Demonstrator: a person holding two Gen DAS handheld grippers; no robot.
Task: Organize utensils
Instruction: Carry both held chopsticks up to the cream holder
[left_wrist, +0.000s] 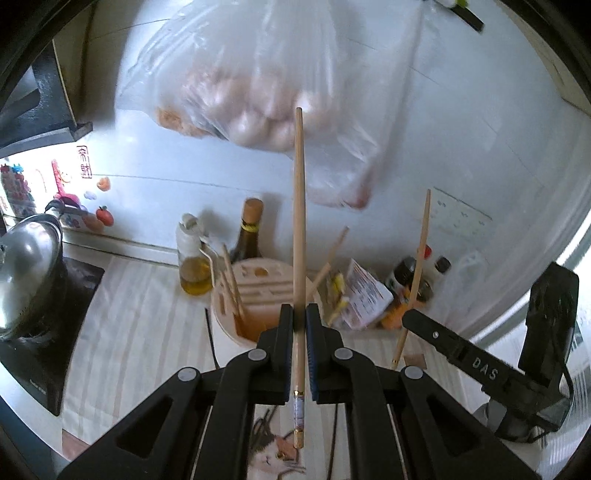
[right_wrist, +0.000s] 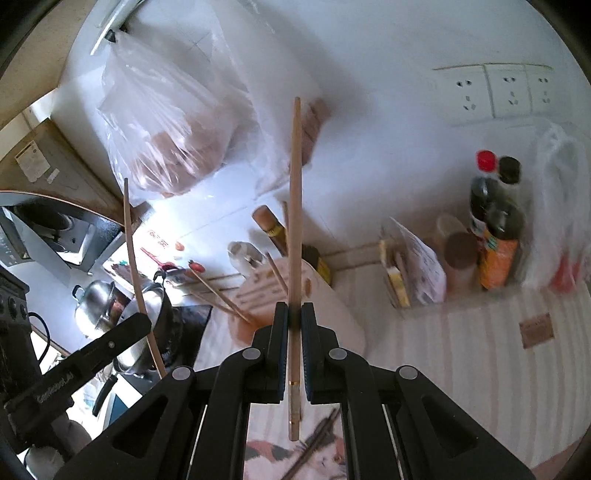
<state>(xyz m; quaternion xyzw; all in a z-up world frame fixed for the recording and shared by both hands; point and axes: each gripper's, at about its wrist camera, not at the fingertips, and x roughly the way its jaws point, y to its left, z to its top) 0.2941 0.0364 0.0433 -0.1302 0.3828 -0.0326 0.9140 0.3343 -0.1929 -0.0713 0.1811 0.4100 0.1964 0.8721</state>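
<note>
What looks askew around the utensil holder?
The chopsticks in the utensil holder lean at scattered angles, not upright. A dark pair lies loose on the mat. Nothing spilled or damaged.

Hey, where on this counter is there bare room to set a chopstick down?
The striped mat lies bare to the right of the round wooden holder, in front of the bottles. It is crowded along the wall, and by the pot on the left.
</note>
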